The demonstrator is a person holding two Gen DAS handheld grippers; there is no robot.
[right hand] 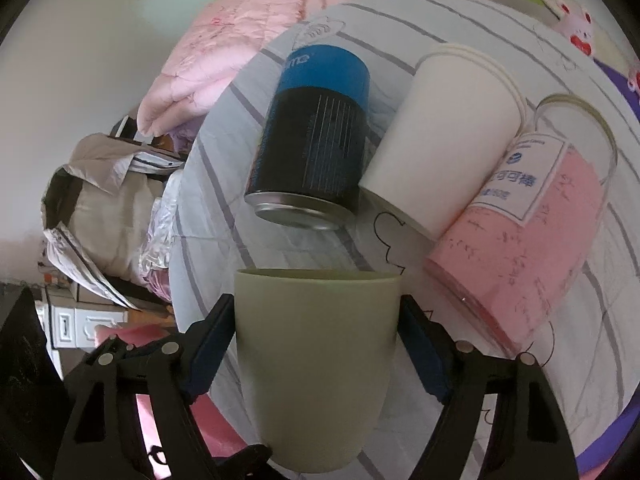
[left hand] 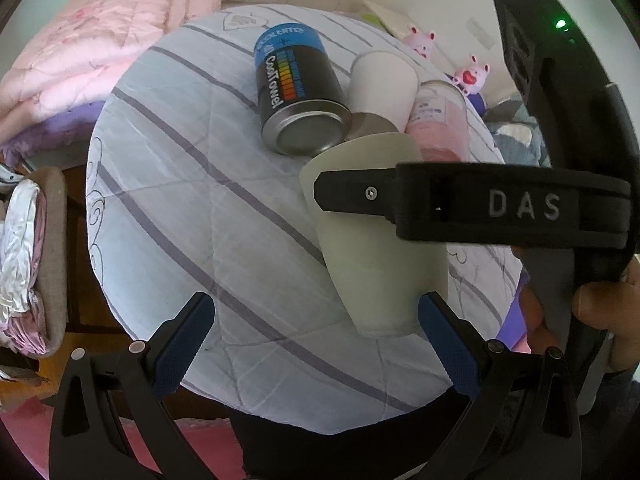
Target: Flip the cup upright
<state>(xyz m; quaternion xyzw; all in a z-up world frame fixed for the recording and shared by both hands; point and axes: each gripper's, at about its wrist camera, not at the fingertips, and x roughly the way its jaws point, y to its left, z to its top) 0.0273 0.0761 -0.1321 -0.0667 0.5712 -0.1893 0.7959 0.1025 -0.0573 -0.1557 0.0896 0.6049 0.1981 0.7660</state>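
Note:
A pale green cup (right hand: pixel 316 356) sits between the blue pads of my right gripper (right hand: pixel 318 344), which is shut on its sides; its rim faces away from the camera. In the left wrist view the same cup (left hand: pixel 380 264) is above the striped round table (left hand: pixel 180 200), with a finger of the right gripper (left hand: pixel 360 192) across its wall. My left gripper (left hand: pixel 316 340) is open and empty, just left of the cup, its right pad close to the cup's narrow end.
A black and blue CoolTowel can (left hand: pixel 296 88), a white paper cup (left hand: pixel 380 88) and a clear jar with pink contents (left hand: pixel 440 120) lie on their sides at the table's far part. Pink quilts (left hand: pixel 100 52) lie behind. A bag of clutter (left hand: pixel 28 264) sits left.

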